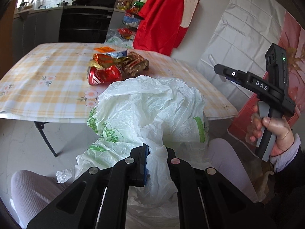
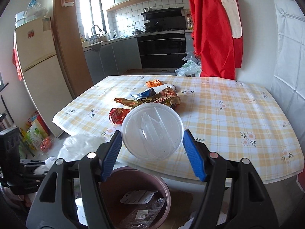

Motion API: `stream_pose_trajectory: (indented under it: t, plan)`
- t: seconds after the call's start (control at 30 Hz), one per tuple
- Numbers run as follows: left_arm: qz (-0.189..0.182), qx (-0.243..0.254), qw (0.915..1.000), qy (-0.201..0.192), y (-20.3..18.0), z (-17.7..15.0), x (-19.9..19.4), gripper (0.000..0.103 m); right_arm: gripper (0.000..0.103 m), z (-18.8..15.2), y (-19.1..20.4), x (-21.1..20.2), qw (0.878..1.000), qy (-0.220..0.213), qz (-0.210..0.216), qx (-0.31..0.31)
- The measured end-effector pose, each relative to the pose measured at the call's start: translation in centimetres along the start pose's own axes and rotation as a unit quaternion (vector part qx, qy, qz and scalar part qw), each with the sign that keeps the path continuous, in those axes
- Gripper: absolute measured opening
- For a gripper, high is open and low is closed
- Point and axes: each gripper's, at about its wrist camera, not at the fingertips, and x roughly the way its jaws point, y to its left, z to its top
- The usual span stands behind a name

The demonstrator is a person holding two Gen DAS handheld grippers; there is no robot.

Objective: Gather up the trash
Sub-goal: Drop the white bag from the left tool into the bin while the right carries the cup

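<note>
My left gripper (image 1: 157, 155) is shut on a fold of a white plastic bag with green print (image 1: 150, 112), held below the near edge of the table (image 1: 38, 87). My right gripper (image 2: 152, 148) holds a clear round plastic lid (image 2: 152, 130) between its blue pads (image 2: 112, 152), above a pink bin (image 2: 162, 187). A pile of trash lies on the table: a crushed red can (image 1: 103, 75), brown and gold wrappers (image 1: 133, 64), an orange packet (image 2: 154, 83). The right gripper also shows in the left wrist view (image 1: 221, 69).
The bin holds clear packaging with labels (image 2: 139, 197). A red garment (image 2: 213, 28) hangs at the table's far side. A fridge (image 2: 36, 72) stands left, kitchen counters behind. Bags lie on the floor (image 2: 188, 67). My knees (image 1: 34, 189) are below the table edge.
</note>
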Motion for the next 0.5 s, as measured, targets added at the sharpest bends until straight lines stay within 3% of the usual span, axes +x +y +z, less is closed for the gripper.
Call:
stream_pose_trajectory:
  t: [0.43,0.5]
  plan:
    - [-0.010,0.005,0.9984,0.056,0.0,-0.5,2.9,0.008,0.066,-1.0,-1.2,0.9,1.000,0.009,0.003,0.017]
    - [-0.012,0.007,0.9980,0.062,-0.3,-0.6,3.2,0.012,0.066,-1.1,-1.4,1.2,1.000,0.011,0.005,0.019]
